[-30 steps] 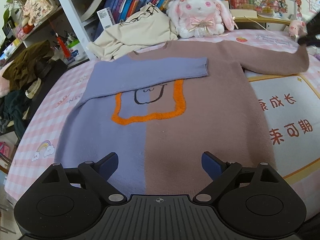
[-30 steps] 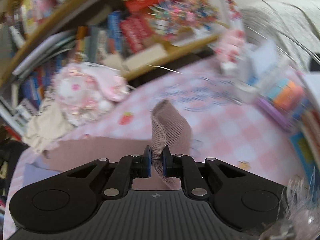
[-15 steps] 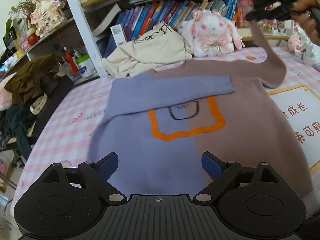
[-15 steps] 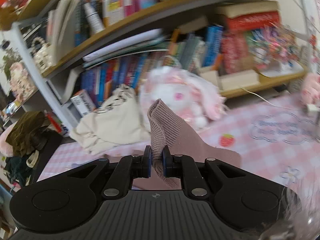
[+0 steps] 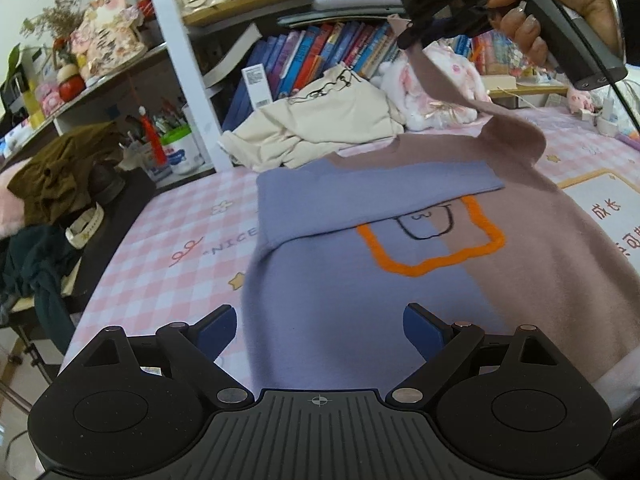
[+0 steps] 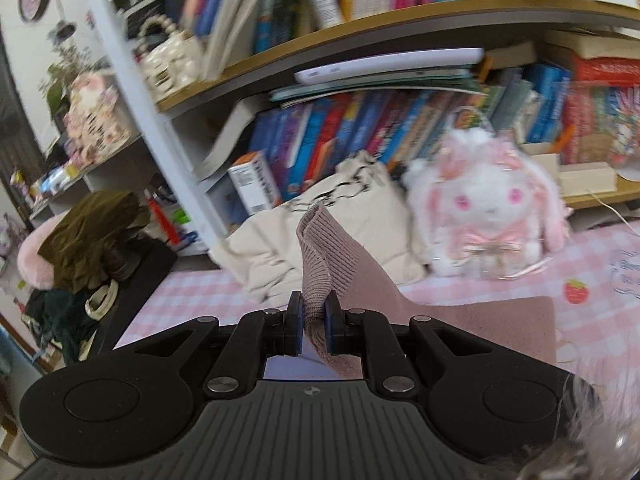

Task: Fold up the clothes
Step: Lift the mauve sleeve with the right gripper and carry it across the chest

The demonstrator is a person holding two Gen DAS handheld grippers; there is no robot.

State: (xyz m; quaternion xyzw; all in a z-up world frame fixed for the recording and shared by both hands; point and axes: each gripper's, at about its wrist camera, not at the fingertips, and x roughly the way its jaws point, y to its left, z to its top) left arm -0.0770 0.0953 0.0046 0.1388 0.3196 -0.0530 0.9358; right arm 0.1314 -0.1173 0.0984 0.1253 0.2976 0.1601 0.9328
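Sweater (image 5: 400, 280), half blue and half mauve, with an orange outline on the chest: lies front-up on the pink checked sheet (image 5: 168, 240), hem nearest the left wrist camera, neckline towards the books (image 5: 320, 52). Far left: heap of olive cloth (image 5: 60, 176) on a dark stand beside the bed, well apart from the sweater. Next along, low in the left wrist view: left gripper (image 5: 320, 324), blue pads spread wide with nothing between them, poised over the blue lower half of the sweater; whether touching the knit, impossible to tell. Above that: blue sleeve (image 5: 380, 184), folded across the chest, lying flat and covering the top of the orange outline. Behind the neckline: crumpled cream garment (image 5: 328, 120) against the row of books, and just beside it to the right a white and pink plush rabbit (image 5: 440, 76). Further right: mauve sleeve (image 5: 452, 92), lifted off the sheet, rising in a curve from the shoulder towards the top of the view. At its tip: right gripper (image 5: 412, 28), held in a hand (image 5: 560, 0), pressed together on the ribbed cuff (image 6: 320, 252); in the right wrist view, cuff pinched between the two pads and sticking up above them, in front of the cream garment and the rabbit. Far right edge: white mat with red characters (image 5: 608, 208), just beside the mauve half.
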